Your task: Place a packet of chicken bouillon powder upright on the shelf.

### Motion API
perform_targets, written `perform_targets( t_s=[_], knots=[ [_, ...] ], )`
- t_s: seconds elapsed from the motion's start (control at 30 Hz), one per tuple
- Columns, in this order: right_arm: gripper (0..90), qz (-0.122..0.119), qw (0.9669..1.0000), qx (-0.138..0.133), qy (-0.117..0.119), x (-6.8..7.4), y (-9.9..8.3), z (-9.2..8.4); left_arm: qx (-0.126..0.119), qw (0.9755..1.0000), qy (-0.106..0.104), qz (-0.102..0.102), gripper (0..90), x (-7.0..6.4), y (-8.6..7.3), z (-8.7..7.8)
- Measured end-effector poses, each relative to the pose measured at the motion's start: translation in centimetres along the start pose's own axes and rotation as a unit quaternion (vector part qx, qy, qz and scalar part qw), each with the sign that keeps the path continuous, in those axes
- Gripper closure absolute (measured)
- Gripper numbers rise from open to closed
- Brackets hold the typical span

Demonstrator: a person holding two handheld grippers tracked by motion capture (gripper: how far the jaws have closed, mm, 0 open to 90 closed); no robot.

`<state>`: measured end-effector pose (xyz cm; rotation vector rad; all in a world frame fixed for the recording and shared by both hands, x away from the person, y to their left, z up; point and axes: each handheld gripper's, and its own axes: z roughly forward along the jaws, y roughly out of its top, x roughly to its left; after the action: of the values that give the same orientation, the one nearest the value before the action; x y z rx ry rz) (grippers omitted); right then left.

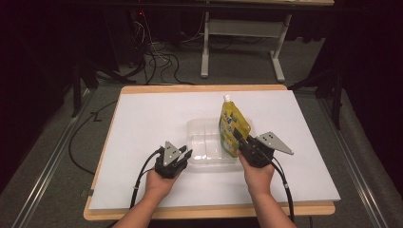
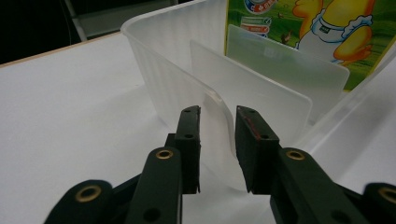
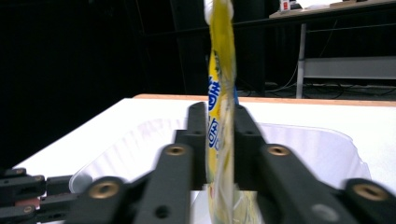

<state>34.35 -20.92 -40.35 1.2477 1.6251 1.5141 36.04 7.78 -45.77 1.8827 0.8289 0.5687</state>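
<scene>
The left claw (image 1: 186, 155) sat at about 7 o'clock of the clear plastic tray (image 1: 202, 127), its jaws narrow and straddling the tray's near-left corner wall; in the left gripper view the wall ran between the pads with a sliver of gap on each side, so I judged it braced loosely rather than pinched. The tray lay at the middle of the white worktop (image 1: 142, 123). At its 3 o'clock end stood the yellow pouch (image 1: 231, 124), upright, white cap (image 1: 228, 98) on top, foot inside the tray. The right claw (image 1: 236, 136) held the pouch's near edge from 5 o'clock; in the right gripper view both pads lay against its flat seam

To do this step well, I would have kept the left claw steady on the wall so the light tray could not slide, and eased the right claw's release only once the pouch's base rested flat, drawing back along the seam so the pouch did not tip

Counted: 1 tray with 2 compartments, 1 pouch, 1 cap, 2 claws, 1 worktop
</scene>
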Motion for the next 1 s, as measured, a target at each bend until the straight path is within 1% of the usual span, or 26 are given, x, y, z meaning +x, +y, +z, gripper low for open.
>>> perform_targets(
  t_s=[0.03,0.1,0.13,0.2,0.27,0.3,0.37,0.4,0.47,0.5,0.53,0.6,0.63,0.67,0.7,0.73,0.77,0.8,0.83,0.87,0.9,0.93,0.97,1.0],
  knots=[
    [72.7,-0.004,1.0,0.002,-0.001,0.0,0.1,0.0,0.001,1.0,-0.001,-0.002,69.9,0.1,0.0,0.0],
    [64.1,-0.002,0.9999,0.005,0.008,0.0,0.2,0.0,-0.001,1.0,-0.004,-0.008,65.8,0.2,0.0,-0.1],
    [60.1,-0.005,0.9999,0.009,0.01,0.1,0.3,0.0,-0.004,0.9999,-0.006,-0.013,64.4,0.2,0.1,-0.1],
    [51.4,-0.014,0.9997,0.013,0.012,0.1,0.5,-0.1,-0.007,0.9998,-0.011,-0.016,60.1,0.3,0.1,-0.4],
    [44.2,-0.027,0.9994,0.015,0.015,0.0,0.7,-0.5,-0.007,0.9997,-0.014,-0.019,53.8,0.3,0.2,-0.7],
    [40.6,-0.035,0.9992,0.015,0.016,0.0,0.8,-0.7,-0.007,0.9996,-0.014,-0.022,50.4,0.3,0.2,-0.8],
    [34.6,-0.045,0.9986,0.017,0.019,-0.2,1.0,-1.5,-0.007,0.9996,-0.015,-0.023,47.0,0.3,0.3,-1.3],
    [31.7,-0.049,0.9983,0.02,0.024,-0.4,1.0,-1.9,-0.006,0.9995,-0.019,-0.026,45.4,0.4,0.4,-1.7],
    [28.3,-0.064,0.9974,0.023,0.023,-0.9,0.8,-3.1,-0.007,0.9994,-0.022,-0.027,43.2,0.7,0.5,-2.3],
    [27.9,-0.07,0.9971,0.021,0.025,-1.3,0.8,-3.8,-0.008,0.9996,-0.019,-0.022,42.3,1.0,0.6,-2.8],
    [27.9,-0.072,0.9969,0.019,0.026,-1.8,0.7,-4.5,-0.011,0.9996,-0.014,-0.02,41.3,1.3,0.6,-3.2],
    [27.9,-0.084,0.9962,0.018,0.013,-3.3,0.7,-5.8,-0.012,0.9996,-0.01,-0.025,40.0,2.3,0.6,-3.9],
    [28.2,-0.088,0.9959,0.02,0.001,-4.2,0.7,-6.4,-0.01,0.9996,-0.003,-0.028,39.2,2.9,0.5,-4.2],
    [28.2,-0.087,0.9959,0.019,-0.013,-5.3,0.6,-6.9,-0.009,0.9994,0.004,-0.032,38.8,3.6,0.4,-4.5],
    [28.2,-0.08,0.9962,0.022,-0.026,-6.5,0.6,-7.4,-0.006,0.9993,0.008,-0.037,38.5,4.3,0.3,-4.8],
    [28.5,-0.069,0.9967,0.024,-0.037,-7.8,0.4,-7.8,0.003,0.9991,0.015,-0.04,37.9,5.1,0.1,-5.0],
    [28.5,-0.058,0.9967,0.027,-0.05,-9.0,0.2,-8.2,0.011,0.9988,0.027,-0.04,37.2,5.8,-0.2,-5.5],
    [28.8,-0.053,0.9955,0.027,-0.074,-10.1,-0.4,-8.6,0.012,0.9985,0.035,-0.04,37.1,6.4,-0.5,-6.0],
    [30.6,-0.05,0.994,0.019,-0.096,-11.2,-1.3,-9.1,0.015,0.9984,0.038,-0.04,36.9,7.0,-0.9,-6.7],
    [30.6,-0.034,0.9932,0.02,-0.109,-12.2,-2.2,-9.5,0.019,0.998,0.043,-0.042,36.6,7.6,-1.5,-7.3],
    [30.8,-0.011,0.9929,0.033,-0.114,-13.0,-2.8,-9.7,0.023,0.9975,0.047,-0.048,36.6,8.1,-2.1,-7.9],
    [31.8,-0.006,0.9927,0.044,-0.112,-13.4,-3.0,-9.8,0.027,0.9965,0.051,-0.061,36.6,8.5,-2.7,-8.3],
    [33.2,-0.015,0.9926,0.044,-0.112,-13.5,-3.1,-10.0,0.029,0.9951,0.052,-0.08,36.6,9.0,-3.1,-8.5],
    [33.3,-0.016,0.9931,0.037,-0.11,-13.6,-3.2,-10.1,0.028,0.9935,0.052,-0.097,36.0,9.3,-3.2,-8.7]
  ],
)
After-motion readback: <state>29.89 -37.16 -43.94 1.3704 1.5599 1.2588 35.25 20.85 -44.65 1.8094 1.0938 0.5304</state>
